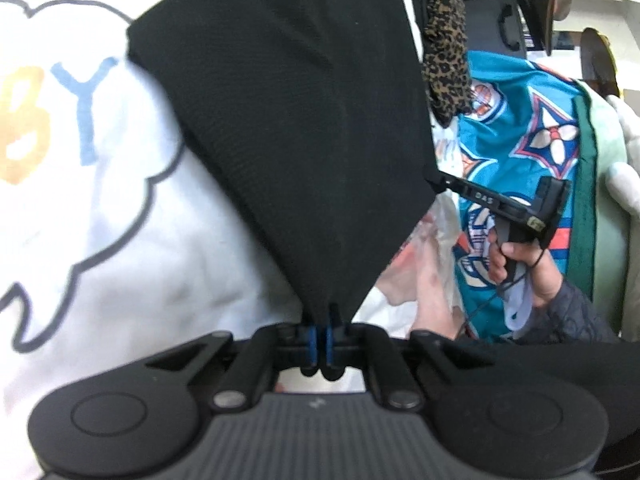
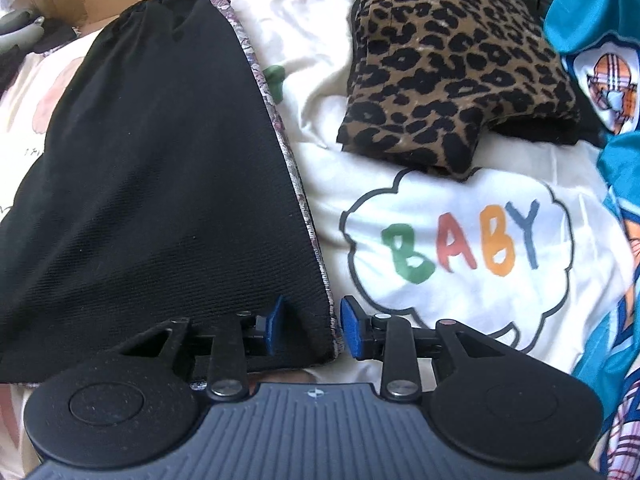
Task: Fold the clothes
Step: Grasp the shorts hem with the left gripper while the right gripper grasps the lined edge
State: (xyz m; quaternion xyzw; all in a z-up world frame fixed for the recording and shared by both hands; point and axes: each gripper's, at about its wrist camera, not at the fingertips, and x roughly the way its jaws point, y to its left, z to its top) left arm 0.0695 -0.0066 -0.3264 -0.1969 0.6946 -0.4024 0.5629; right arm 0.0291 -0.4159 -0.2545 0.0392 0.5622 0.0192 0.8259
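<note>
Jaws of the left gripper are clenched on a corner of the black garment, blue pads pressed together with cloth bunched between them; from that pinch the fabric fans away toward 12 o'clock in the left wrist view. Jaws of the right gripper stand released, parted around the garment's near corner: the left pad sits against the black cloth, the right pad lies off its edge over the white bedding printed BABY.

In the right wrist view the black garment lies flat on the bed with its long axis running from the jaws at 6 o'clock to a gathered end at about 11 o'clock. Its patterned trim marks the edge at 3 o'clock of the cloth, ending between the open pads. That corner is what the next move seems to turn on: the right gripper is already on it and need only close, while the left holds another corner. I judge a lengthwise fold toward 11 o'clock is likely.

A folded leopard-print garment rests near, at 1 o'clock, apart from the black cloth. A teal patterned cloth lies at 3 o'clock. In the left view a hand grips the right tool's handle at 4 o'clock.
</note>
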